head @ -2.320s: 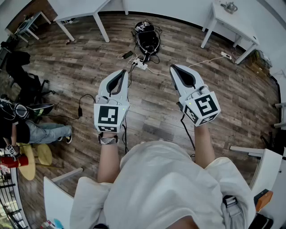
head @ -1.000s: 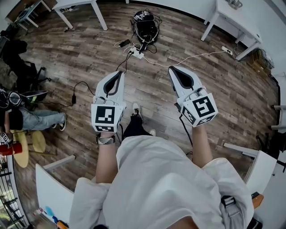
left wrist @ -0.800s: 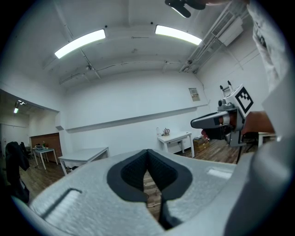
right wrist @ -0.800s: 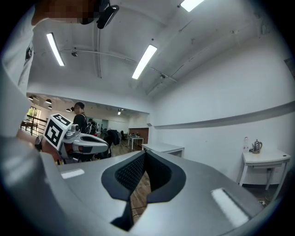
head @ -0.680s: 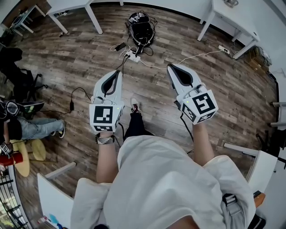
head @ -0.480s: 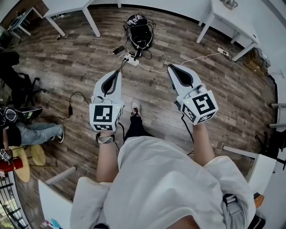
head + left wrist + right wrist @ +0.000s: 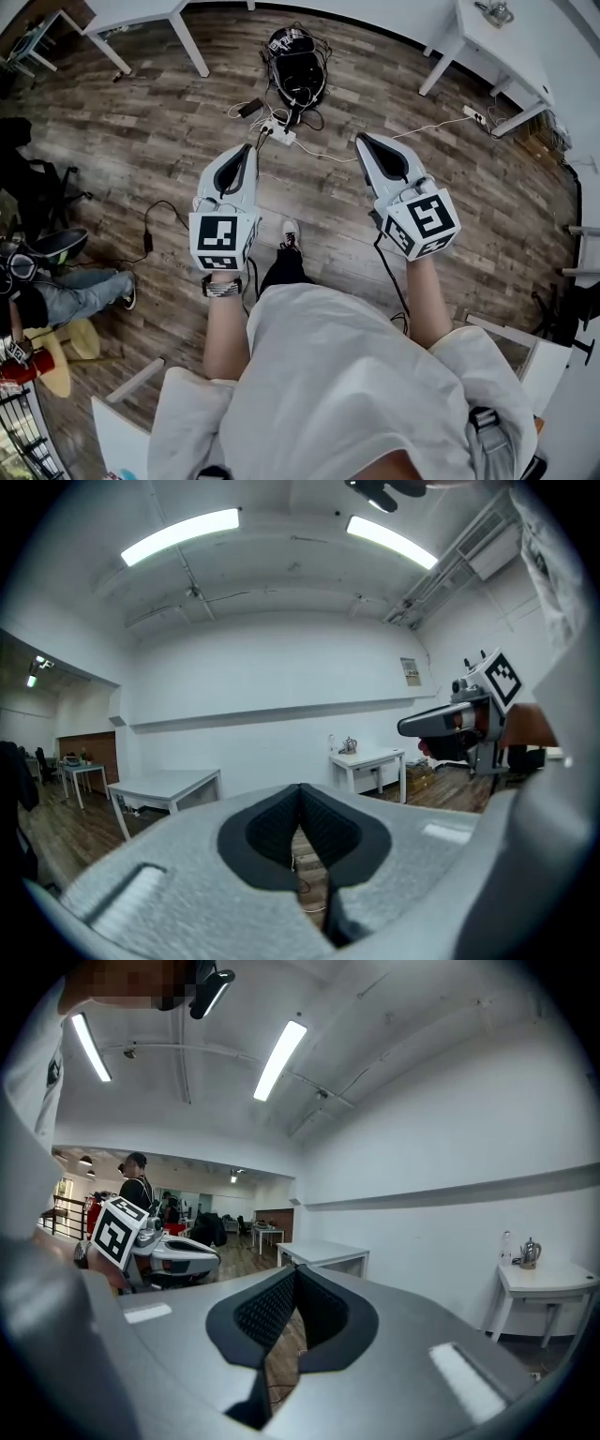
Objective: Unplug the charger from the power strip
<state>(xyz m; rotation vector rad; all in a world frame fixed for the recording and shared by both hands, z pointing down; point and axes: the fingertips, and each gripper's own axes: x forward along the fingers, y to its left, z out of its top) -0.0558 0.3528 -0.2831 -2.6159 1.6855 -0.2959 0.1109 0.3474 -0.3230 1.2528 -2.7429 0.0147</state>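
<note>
A white power strip [image 7: 278, 134] lies on the wooden floor with several cables and plugs in it, just in front of a black backpack [image 7: 297, 70]. A black charger brick [image 7: 250, 109] rests to its left. My left gripper [image 7: 252, 149] is held above the floor, short of the strip, jaws shut and empty. My right gripper [image 7: 363, 139] hovers level with it further right, also shut on nothing. In the left gripper view the jaws [image 7: 300, 788] meet at the tips, and so do they in the right gripper view [image 7: 295, 1270].
White tables stand at the back left [image 7: 141, 13] and back right [image 7: 487, 42]. A second power strip [image 7: 473, 114] lies under the right table, its white cord running to the first. A black adapter [image 7: 147, 241] with its cable lies to the left, near a seated person [image 7: 56, 286].
Both grippers were carried forward across the floor, still shut. The power strip and backpack now sit closer to the gripper tips in the head view.
</note>
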